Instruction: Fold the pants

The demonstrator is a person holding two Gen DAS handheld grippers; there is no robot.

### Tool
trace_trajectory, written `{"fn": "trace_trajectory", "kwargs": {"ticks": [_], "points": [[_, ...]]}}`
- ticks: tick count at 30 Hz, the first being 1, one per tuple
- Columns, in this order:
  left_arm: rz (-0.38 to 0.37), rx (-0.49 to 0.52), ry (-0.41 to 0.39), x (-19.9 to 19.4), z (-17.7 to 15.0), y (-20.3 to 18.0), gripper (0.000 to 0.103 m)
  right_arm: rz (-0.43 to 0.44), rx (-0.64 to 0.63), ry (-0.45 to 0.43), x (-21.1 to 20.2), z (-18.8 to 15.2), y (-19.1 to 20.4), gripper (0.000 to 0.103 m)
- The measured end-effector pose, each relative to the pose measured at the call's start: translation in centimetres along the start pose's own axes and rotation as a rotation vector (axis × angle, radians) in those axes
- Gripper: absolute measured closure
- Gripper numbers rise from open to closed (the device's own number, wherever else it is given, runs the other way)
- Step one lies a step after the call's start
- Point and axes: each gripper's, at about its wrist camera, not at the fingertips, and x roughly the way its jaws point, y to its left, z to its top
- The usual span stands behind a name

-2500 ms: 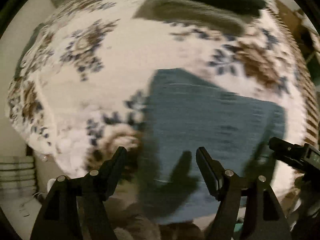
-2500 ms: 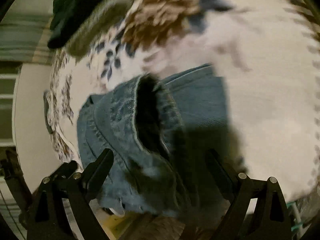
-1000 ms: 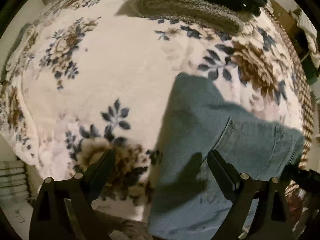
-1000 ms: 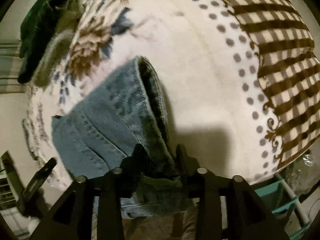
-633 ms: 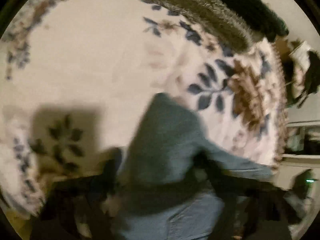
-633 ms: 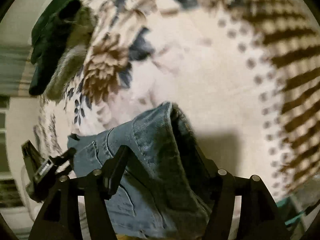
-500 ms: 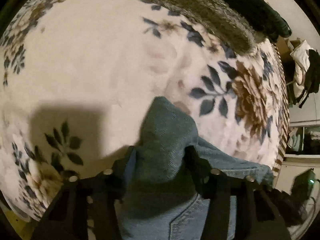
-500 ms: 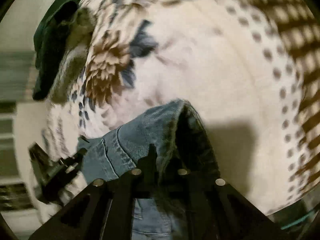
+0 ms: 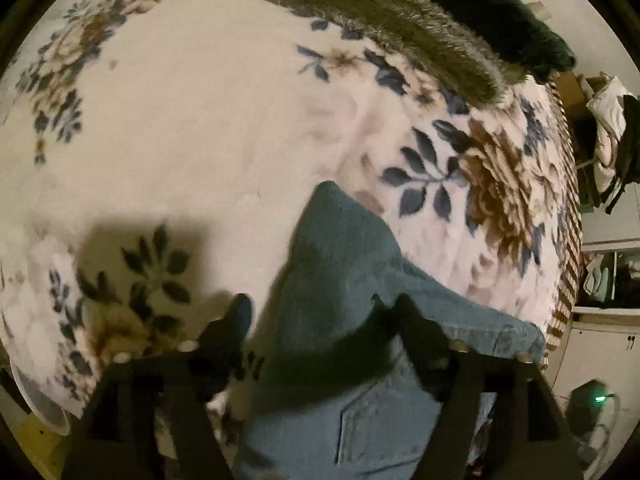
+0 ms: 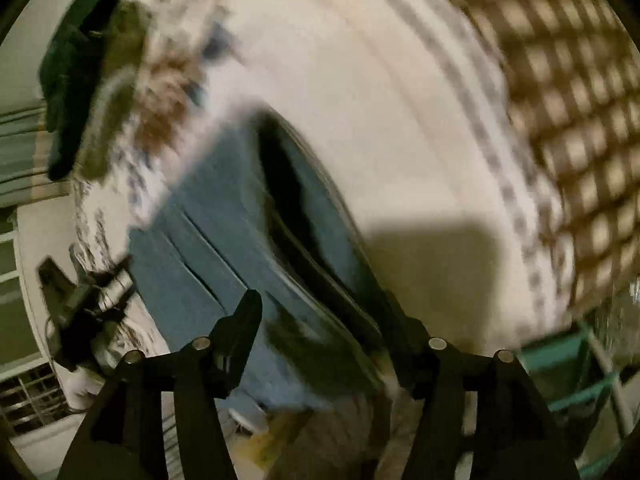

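Both claws are spread apart with nothing clamped, left claw (image 9: 320,312) and right claw (image 10: 324,312), and the faded blue denim pants (image 9: 344,264) are straddled lengthwise between each pair of fingers, so neither is nearer.

Half a second earlier both tools were clamped on the jeans; by this moment each had let go. The left tool (image 9: 320,312) had spread its fingers apart, and the folded denim edge of the jeans (image 9: 344,264) lay between them on the floral blanket (image 9: 200,120) rather than pinched. The right tool (image 10: 332,312) had likewise opened wide, its fingers standing either side of the waistband opening, which gaped dark and had dropped back onto the bed. The right wrist view had also gone blurred, and a green crate (image 10: 568,360) had come into sight at lower right.
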Motion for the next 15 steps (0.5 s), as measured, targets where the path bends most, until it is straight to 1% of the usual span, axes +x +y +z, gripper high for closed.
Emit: {"fn": "trace_trajectory", "kwargs": {"ticks": [1, 2, 3, 4, 5, 6, 7, 8, 10, 12, 13, 15], "points": [[-0.004, 0.011, -0.001, -0.4, -0.5, 0.0, 0.020, 0.034, 0.042, 0.032, 1.0, -0.5, -1.0, 0.041], [0.000, 0.021, 0.003, -0.6, -1.0, 0.0, 0.018, 0.090, 0.075, 0.050, 1.8, -1.1, -1.7, 0.042], [0.007, 0.033, 0.009, -0.7, -1.4, -0.1, 0.018, 0.119, 0.083, 0.043, 2.1, -1.5, -1.9, 0.049], [0.013, 0.054, 0.019, -0.7, -2.0, -0.4, 0.018, 0.115, 0.074, -0.006, 1.8, -2.2, -1.7, 0.057], [0.021, 0.067, 0.024, -0.7, -2.5, -0.3, 0.018, 0.106, 0.054, -0.029, 1.5, -2.6, -1.4, 0.064], [0.037, 0.085, 0.032, -0.6, -3.1, -0.3, 0.018, 0.089, 0.028, -0.058, 0.8, -3.2, -0.8, 0.068], [0.044, 0.096, 0.040, -0.5, -3.5, -0.3, 0.018, 0.097, 0.027, -0.073, 0.2, -3.7, -0.4, 0.076], [0.049, 0.100, 0.052, -0.3, -3.9, -0.2, 0.018, 0.113, 0.027, -0.088, -0.7, -4.3, 0.1, 0.080], [0.055, 0.096, 0.072, 0.0, -4.5, 0.3, 0.018, 0.098, -0.002, -0.126, -2.8, -5.4, 1.2, 0.080], [0.043, 0.084, 0.079, 0.1, -4.9, 0.7, 0.018, 0.106, 0.001, -0.142, -3.9, -6.1, 1.3, 0.080], [0.032, 0.078, 0.081, 0.2, -5.0, 0.9, 0.018, 0.104, 0.001, -0.138, -3.9, -6.3, 1.2, 0.080], [0.033, 0.079, 0.073, 0.4, -5.0, 1.0, 0.017, 0.070, 0.002, -0.132, -3.2, -6.1, 0.6, 0.080]]}}
